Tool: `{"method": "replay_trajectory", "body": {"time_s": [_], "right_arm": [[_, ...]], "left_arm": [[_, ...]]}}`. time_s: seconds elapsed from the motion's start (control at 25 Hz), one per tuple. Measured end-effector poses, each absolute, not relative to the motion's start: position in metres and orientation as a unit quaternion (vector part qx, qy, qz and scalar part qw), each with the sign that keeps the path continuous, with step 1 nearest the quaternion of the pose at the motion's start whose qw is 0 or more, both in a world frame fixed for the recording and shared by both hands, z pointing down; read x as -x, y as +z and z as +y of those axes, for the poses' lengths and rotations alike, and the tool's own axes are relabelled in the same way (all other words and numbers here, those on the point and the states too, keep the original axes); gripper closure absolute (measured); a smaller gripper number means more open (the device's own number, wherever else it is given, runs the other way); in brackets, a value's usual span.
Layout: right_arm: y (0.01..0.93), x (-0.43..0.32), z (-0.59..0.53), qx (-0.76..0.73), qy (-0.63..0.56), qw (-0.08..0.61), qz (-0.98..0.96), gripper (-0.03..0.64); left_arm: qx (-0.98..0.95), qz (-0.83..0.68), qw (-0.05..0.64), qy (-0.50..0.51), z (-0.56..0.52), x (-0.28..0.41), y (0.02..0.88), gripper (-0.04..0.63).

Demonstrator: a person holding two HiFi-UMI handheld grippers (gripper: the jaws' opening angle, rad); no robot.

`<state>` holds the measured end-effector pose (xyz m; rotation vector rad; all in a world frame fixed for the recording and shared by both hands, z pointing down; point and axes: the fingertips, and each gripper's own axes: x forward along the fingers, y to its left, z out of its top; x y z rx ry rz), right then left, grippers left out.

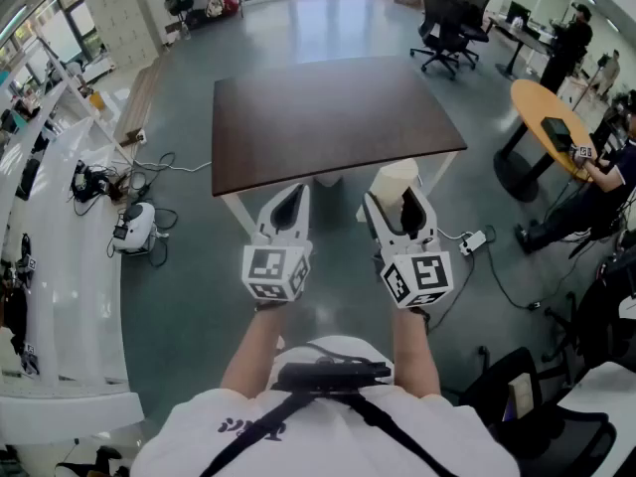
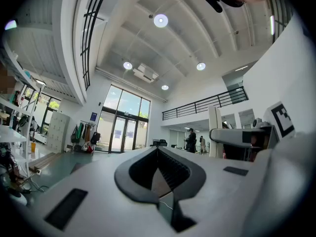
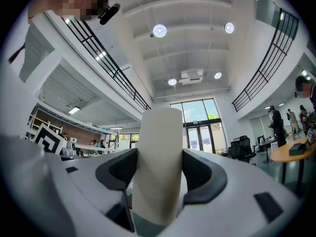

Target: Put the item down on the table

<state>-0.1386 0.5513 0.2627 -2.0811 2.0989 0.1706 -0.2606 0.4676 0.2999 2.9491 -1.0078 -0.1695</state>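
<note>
With my right gripper [image 3: 159, 168] clamped wide on the white roll [image 3: 160, 147], seemingly just short of the table [image 1: 328, 117] at 12 o'clock, and my left gripper [image 2: 158, 171] closed empty at 9 o'clock, releasing now risks dropping it on the floor.

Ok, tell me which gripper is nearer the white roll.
Right. The right gripper grips the white roll; the left gripper, shut and empty, hangs to its left.

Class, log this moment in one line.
left gripper: shut, empty | right gripper: shut on white roll | table: roll not yet down
</note>
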Motion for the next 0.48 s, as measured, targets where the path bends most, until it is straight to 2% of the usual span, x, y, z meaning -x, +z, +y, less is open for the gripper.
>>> {"method": "replay_trajectory", "body": {"time_s": [0.48], "right_arm": [[0.307, 0.093, 0.599, 0.687, 0.004, 0.096, 0.720, 0.322]], "left_arm": [[-0.951, -0.309, 0.024, -0.022, 0.525, 0.198, 0.336, 0.583]]}}
